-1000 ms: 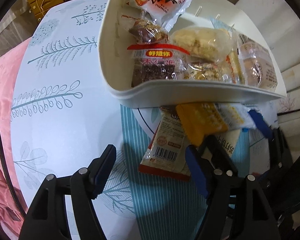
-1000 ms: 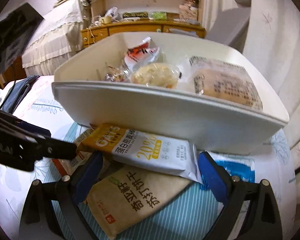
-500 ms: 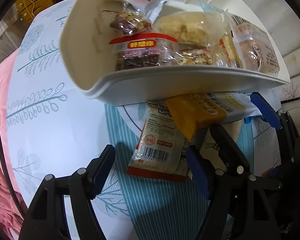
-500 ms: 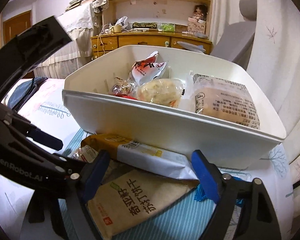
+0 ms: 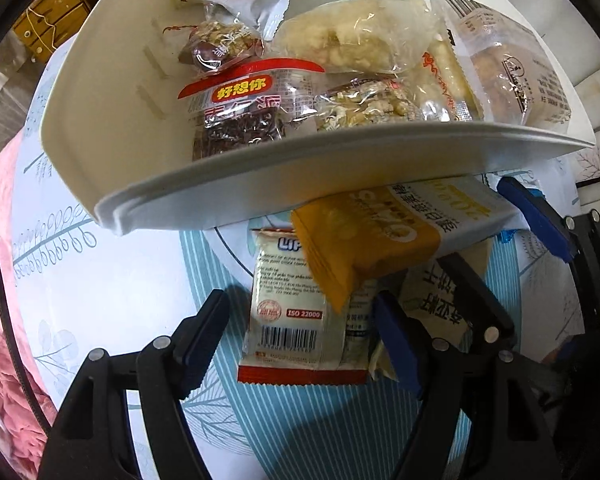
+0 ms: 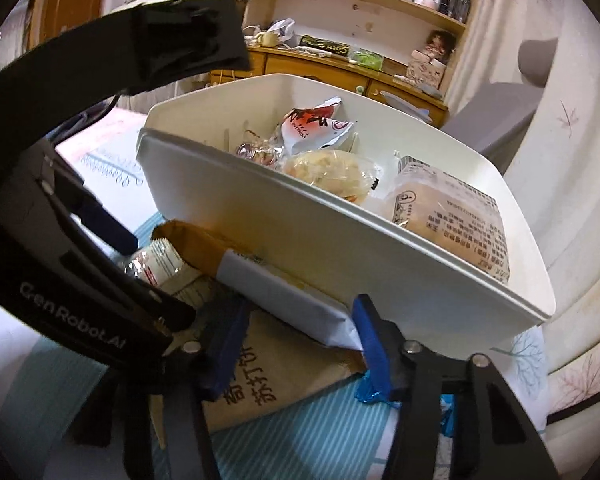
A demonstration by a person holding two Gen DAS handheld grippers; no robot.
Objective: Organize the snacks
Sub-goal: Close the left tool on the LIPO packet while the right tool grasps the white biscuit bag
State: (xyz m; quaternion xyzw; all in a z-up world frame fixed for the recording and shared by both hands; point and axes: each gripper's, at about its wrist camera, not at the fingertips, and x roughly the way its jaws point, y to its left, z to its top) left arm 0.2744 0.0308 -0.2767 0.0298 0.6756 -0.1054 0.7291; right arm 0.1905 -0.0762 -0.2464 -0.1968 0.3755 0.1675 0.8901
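Observation:
A white bin (image 5: 260, 184) at the top of the left wrist view holds several wrapped snacks. In front of it an orange-and-white protein bar (image 5: 380, 236) sticks out under the rim. My right gripper (image 6: 298, 332) is closing on the bar (image 6: 292, 300), and its blue pads touch both long edges. A red-and-white wafer packet (image 5: 288, 320) lies flat on the mat between the fingers of my left gripper (image 5: 300, 340), which points straight down, open and not touching it. Under the bar lies a beige cracker packet (image 6: 284, 380).
A teal striped mat (image 5: 300, 420) covers the white leaf-print tablecloth (image 5: 100, 272). A small blue wrapper (image 6: 372, 392) lies by the right finger. Pink cloth (image 5: 4, 320) hangs at the left edge. A wooden dresser and shelves (image 6: 340, 68) stand behind the bin (image 6: 340, 240).
The right jaws have narrowed from wide open down onto the protein bar, and the wrist has rolled. The left gripper has slid closer over the wafer packet, towards the bin.

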